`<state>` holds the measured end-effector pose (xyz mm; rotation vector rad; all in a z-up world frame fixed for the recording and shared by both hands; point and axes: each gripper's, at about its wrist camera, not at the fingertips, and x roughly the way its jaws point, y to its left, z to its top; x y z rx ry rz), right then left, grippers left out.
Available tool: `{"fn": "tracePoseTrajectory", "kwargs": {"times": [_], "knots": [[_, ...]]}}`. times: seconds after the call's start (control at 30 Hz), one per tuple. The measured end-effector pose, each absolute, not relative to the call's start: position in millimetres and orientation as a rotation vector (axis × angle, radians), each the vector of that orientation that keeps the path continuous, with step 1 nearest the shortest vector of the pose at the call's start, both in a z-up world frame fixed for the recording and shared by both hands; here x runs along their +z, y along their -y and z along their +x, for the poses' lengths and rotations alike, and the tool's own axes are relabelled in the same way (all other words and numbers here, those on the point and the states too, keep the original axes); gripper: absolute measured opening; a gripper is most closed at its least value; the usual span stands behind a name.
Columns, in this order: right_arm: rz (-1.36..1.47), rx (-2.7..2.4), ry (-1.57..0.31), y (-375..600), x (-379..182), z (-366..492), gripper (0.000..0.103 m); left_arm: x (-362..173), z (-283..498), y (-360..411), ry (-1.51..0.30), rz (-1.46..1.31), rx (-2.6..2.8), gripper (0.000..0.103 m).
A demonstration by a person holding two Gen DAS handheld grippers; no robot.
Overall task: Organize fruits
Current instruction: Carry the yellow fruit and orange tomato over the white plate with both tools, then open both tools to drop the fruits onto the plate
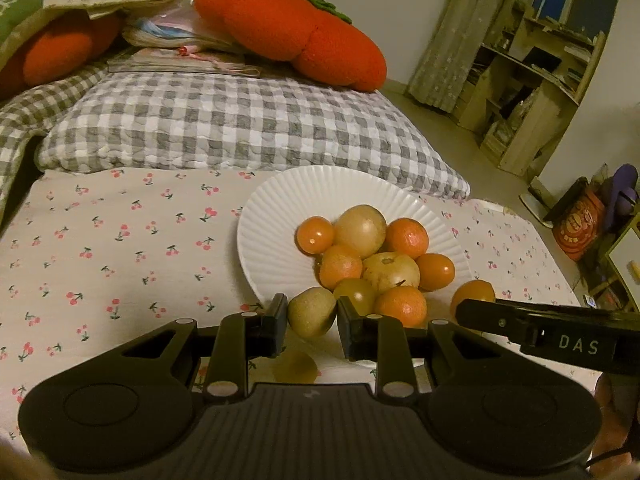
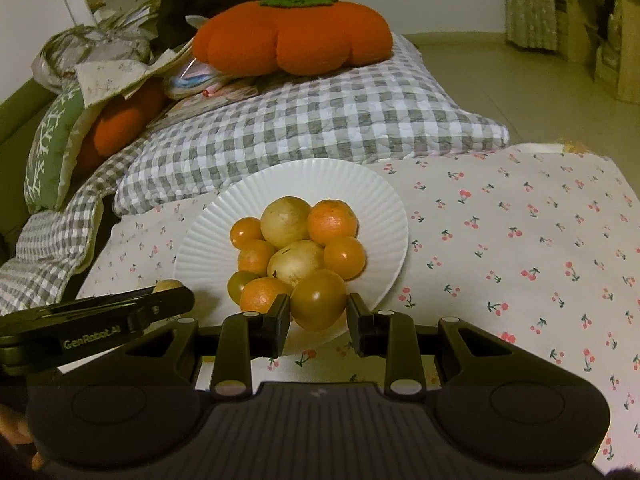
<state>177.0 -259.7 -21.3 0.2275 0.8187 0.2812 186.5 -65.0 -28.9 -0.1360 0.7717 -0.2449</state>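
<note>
the left claw (image 1: 312, 320) is pinching a small greenish-yellow round fruit (image 1: 312, 317) between its two pads, held at the plate's 6 o'clock edge, just off the rim as far as its own camera shows. the right claw (image 2: 319, 314) is pinching an amber-brown tomato-like fruit (image 2: 319, 299) at the near rim of the white ribbed plate (image 2: 360, 184), also about 6 o'clock from the pile. the heap of fruit (image 2: 296, 248) sits in the plate's near half: small mandarins, glossy orange tomato-like ones and two pale yellow round fruits, all touching one another. the plate rests on a cherry-print cloth (image 2: 520, 240) over the surface, with a checked pillow (image 2: 320, 128) at 12 o'clock and an orange plush cushion (image 2: 292, 36) beyond it. these fruits look light and small, but smooth and round, so they are likely to roll or squirt out of a pinch placed off centre; the thin-skinned glossy ones would bruise or split under a hard squeeze. the safest hold seems to be across the widest part, pads on opposite sides, with gentle pressure. the pile is loose, so setting one down against it may nudge neighbours toward the rim.
</note>
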Motion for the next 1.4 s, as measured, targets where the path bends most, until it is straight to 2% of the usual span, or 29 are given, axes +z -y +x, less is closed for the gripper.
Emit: {"fn": "tracePoseTrajectory", "kwargs": {"times": [0.33, 0.9, 1.4], "knots": [[0.216, 0.293, -0.832, 257, -26, 181, 0.029, -32, 190, 64, -0.775, -0.130, -0.262, 0.015], [0.284, 0.271, -0.737, 272, -1, 165, 0.030, -14, 175, 49, -0.796, -0.234, -0.251, 0.017], [0.180, 0.396, -0.759, 245, 9, 126, 0.032, -4, 134, 30, -0.818, -0.189, -0.210, 0.026]]}}
